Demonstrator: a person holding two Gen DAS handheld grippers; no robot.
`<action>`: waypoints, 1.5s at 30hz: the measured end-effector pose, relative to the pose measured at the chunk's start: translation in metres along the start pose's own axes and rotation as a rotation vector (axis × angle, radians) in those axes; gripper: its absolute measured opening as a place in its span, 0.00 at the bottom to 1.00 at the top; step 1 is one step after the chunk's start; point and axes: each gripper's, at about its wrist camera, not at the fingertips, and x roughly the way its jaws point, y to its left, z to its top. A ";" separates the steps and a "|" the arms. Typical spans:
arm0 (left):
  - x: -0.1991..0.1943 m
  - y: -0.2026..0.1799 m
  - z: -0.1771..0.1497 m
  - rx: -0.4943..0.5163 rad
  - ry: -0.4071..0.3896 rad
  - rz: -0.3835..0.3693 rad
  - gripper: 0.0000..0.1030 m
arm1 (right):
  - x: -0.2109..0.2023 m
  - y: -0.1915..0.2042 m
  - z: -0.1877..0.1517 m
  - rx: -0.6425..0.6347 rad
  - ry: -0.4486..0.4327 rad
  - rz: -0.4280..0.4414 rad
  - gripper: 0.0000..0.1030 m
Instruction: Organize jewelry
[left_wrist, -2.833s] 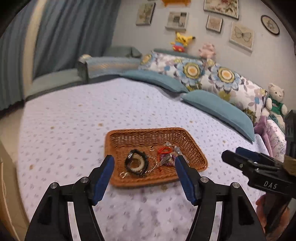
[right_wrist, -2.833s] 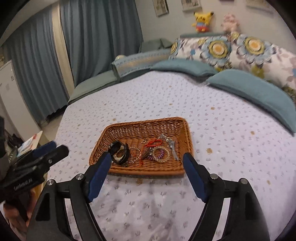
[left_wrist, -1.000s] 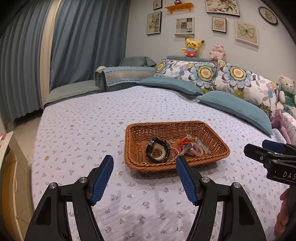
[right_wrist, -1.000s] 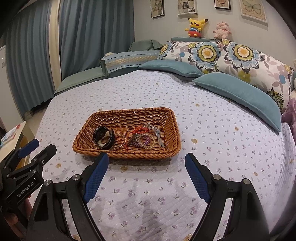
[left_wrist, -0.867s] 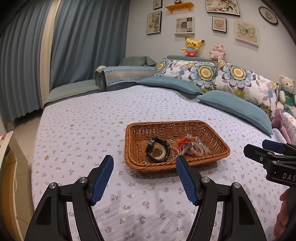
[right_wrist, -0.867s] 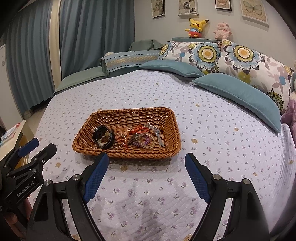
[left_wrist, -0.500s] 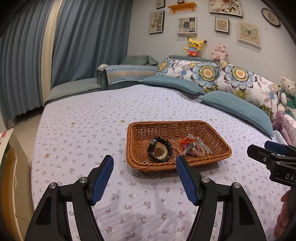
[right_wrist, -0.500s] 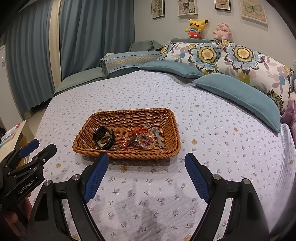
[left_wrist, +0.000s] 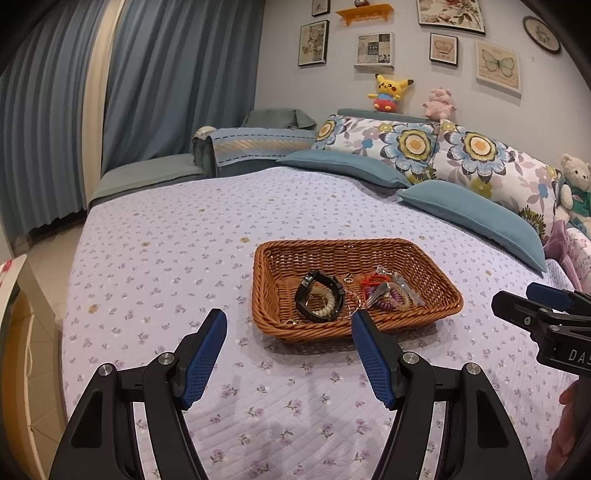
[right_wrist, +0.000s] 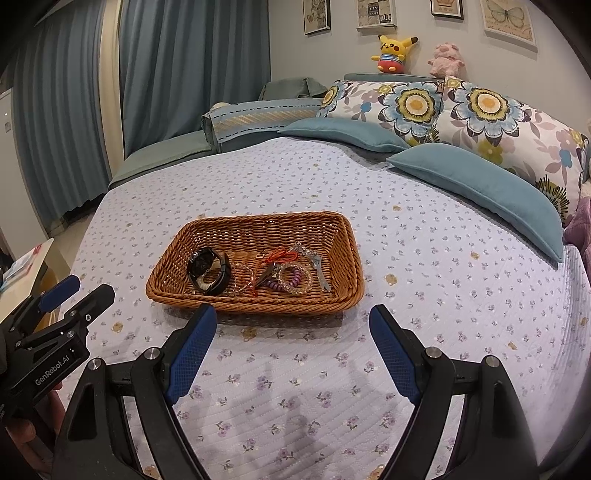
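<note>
A shallow rectangular basket of brown woven wicker (left_wrist: 356, 291) sits near the middle of the bed, on a pale lilac quilted bedspread printed with small flowers (left_wrist: 177, 266). All the jewelry lies in the near half of the basket. Toward its nine o'clock side a black wristwatch with a thick strap (left_wrist: 320, 295) curls around a cream beaded bracelet (left_wrist: 325, 303). Toward three o'clock a tangle holds a red-orange cord (right_wrist: 281, 255), a purple coiled band (right_wrist: 275, 285), a clear beaded bracelet (right_wrist: 295, 277) and a silver metal hair clip (right_wrist: 320, 273); these overlap and I cannot separate them fully.

At the basket's six o'clock, short of its near rim, hover both tools. The left black gripper with blue pads (left_wrist: 288, 347) has its fingers apart with nothing between them but bedspread. The right black gripper with blue pads (right_wrist: 291, 345) likewise holds its fingers wide apart and empty, above the cover.

Beyond the basket, at twelve to two o'clock, lie two flat teal cushions (left_wrist: 476, 218) and big flower-print pillows (left_wrist: 443, 151). A yellow plush toy (left_wrist: 388, 92) and a pink one (left_wrist: 439, 103) sit on the headboard ledge, under framed pictures (left_wrist: 496, 68). Blue curtains (left_wrist: 177, 81) hang at ten o'clock.
</note>
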 end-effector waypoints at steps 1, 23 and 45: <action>0.000 0.000 0.000 0.001 -0.001 0.002 0.69 | 0.000 0.000 0.000 0.001 0.000 0.002 0.84; -0.005 -0.003 0.002 0.023 -0.017 0.044 0.69 | 0.001 0.001 -0.002 -0.006 0.005 0.001 0.84; -0.001 -0.003 0.003 0.032 -0.011 0.042 0.69 | 0.002 0.001 -0.002 -0.015 0.013 0.007 0.84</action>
